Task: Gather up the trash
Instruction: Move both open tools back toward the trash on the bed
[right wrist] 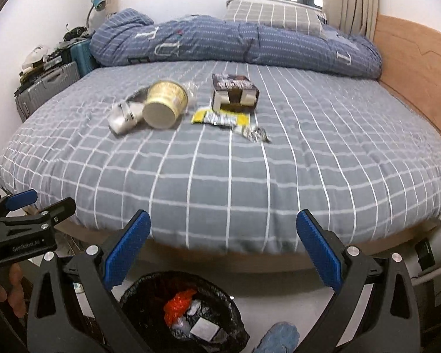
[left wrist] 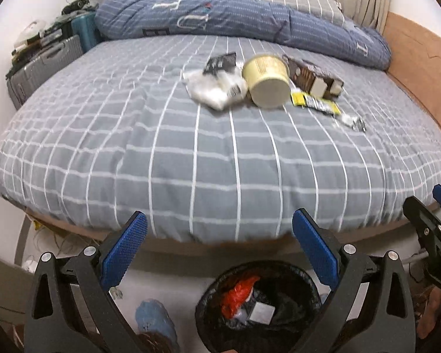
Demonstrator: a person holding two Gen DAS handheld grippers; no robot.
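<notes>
Two pairs of blue-padded black tongs hang released over the foot of a bed (left wrist: 191, 161) covered in a grey sheet with a white grid: the left tongs (left wrist: 220, 229) and the right tongs (right wrist: 223, 229) both gape wide with nothing between their pads. Low in each frame, beneath the tongs, stands a round bin lined with a black plastic bag (left wrist: 291, 276), already holding a crumpled red wrapper (left wrist: 238, 294) and a pale square scrap. The remaining trash lies well apart from both tongs, clustered in the upper middle of each view on the bed: a pale yellow cylindrical tub lying on its side (left wrist: 266, 81), a crumpled white plastic bag (left wrist: 211, 88) touching its left side, a brown cardboard carton (left wrist: 311, 78) just right of it, and a flat yellow-and-black wrapper (left wrist: 317, 104) below the carton. A rolled blue quilt (left wrist: 235, 17) lies across the top of the frame.
</notes>
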